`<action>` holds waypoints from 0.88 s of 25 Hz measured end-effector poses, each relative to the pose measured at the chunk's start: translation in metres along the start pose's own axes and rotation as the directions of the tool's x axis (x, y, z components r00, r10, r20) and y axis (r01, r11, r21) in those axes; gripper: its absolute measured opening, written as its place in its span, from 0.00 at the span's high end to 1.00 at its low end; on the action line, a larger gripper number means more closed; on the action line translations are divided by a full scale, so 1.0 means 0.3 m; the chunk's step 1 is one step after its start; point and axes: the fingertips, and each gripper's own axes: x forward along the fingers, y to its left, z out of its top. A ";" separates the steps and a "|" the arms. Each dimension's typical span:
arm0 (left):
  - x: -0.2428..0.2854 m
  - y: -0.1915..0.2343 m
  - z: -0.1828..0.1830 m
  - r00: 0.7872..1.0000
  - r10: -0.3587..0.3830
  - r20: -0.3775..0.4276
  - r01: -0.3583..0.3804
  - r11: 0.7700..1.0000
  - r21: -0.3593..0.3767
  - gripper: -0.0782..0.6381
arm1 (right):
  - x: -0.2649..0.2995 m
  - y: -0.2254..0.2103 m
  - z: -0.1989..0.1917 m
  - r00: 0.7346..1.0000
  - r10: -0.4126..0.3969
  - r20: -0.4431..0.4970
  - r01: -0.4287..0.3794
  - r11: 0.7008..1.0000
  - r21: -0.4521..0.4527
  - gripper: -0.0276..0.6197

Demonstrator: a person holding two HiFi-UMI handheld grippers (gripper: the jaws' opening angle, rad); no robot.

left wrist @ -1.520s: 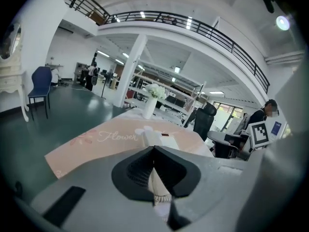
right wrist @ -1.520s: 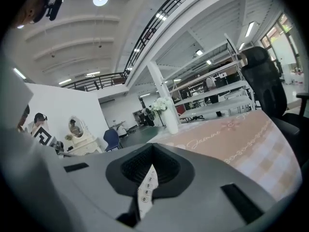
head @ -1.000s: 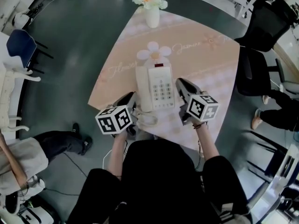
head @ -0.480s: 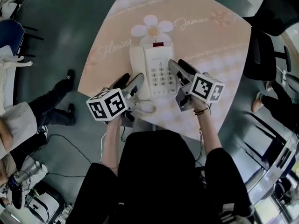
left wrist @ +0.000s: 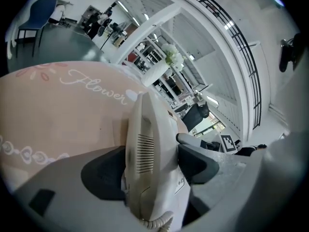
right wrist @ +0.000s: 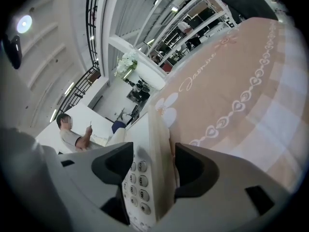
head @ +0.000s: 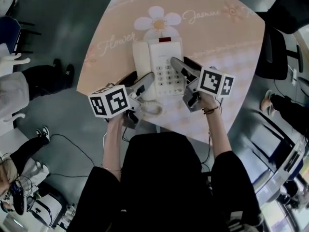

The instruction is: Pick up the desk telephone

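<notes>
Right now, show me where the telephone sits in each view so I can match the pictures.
Head view: telephone upper centre, between the left gripper and right gripper, whose jaws have just been opening.
Left gripper view: telephone lower centre, handset side between the jaws.
Right gripper view: telephone lower centre, keypad edge between the jaws.
Shared landmark: the white flower print beyond the telephone; only a petal shows in the left gripper view.
</notes>
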 end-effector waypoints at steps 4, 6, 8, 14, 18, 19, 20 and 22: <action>0.019 -0.010 -0.002 0.999 -0.041 -0.028 0.041 0.999 -0.021 0.43 | 0.017 -0.004 -0.016 0.998 -0.007 -0.062 0.008 1.000 0.005 0.58; 0.021 -0.012 -0.004 0.998 -0.053 -0.038 0.053 0.998 -0.020 0.43 | 0.017 -0.005 -0.018 0.997 -0.003 -0.082 0.004 1.000 0.018 0.58; 0.022 -0.006 -0.007 0.997 -0.060 -0.048 0.059 0.998 -0.020 0.43 | 0.021 -0.003 -0.021 0.995 0.016 -0.100 -0.012 0.999 0.038 0.58; 0.031 -0.011 -0.006 0.995 -0.056 -0.080 0.056 0.998 -0.006 0.42 | 0.037 0.016 -0.032 0.991 0.085 -0.105 -0.075 0.992 0.098 0.61; 0.027 -0.005 -0.007 0.996 -0.033 -0.079 0.033 0.999 -0.003 0.42 | 0.038 0.018 -0.031 0.991 0.086 -0.098 -0.077 0.993 0.092 0.61; 0.027 -0.005 -0.007 0.996 -0.027 -0.079 0.027 1.000 -0.003 0.43 | 0.037 0.017 -0.030 0.992 0.083 -0.095 -0.074 0.993 0.090 0.61; 0.027 -0.008 -0.005 0.997 -0.023 -0.080 0.023 1.000 -0.002 0.43 | 0.037 0.016 -0.029 0.993 0.080 -0.092 -0.071 0.993 0.089 0.61; 0.029 -0.013 0.000 0.996 -0.016 -0.085 0.016 1.000 -0.002 0.43 | 0.037 0.013 -0.027 0.994 0.075 -0.083 -0.068 0.994 0.089 0.60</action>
